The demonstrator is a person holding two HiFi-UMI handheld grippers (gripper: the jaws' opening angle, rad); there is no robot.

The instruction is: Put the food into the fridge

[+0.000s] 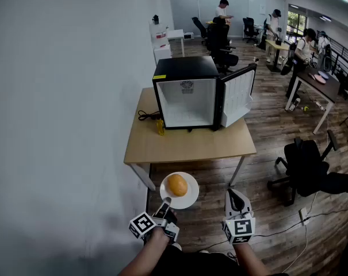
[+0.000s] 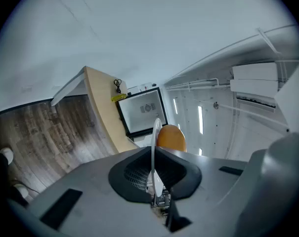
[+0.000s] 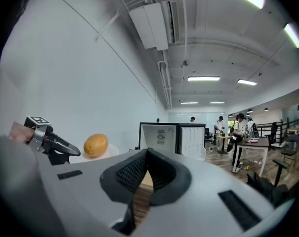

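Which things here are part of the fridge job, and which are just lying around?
Job:
- orange food on the white plate
- left tongs, shut on the plate's rim
- mini fridge, door open, on the table

Lying about:
- yellow item and black cable beside the fridge
- black office chair
- right tongs, shut, empty
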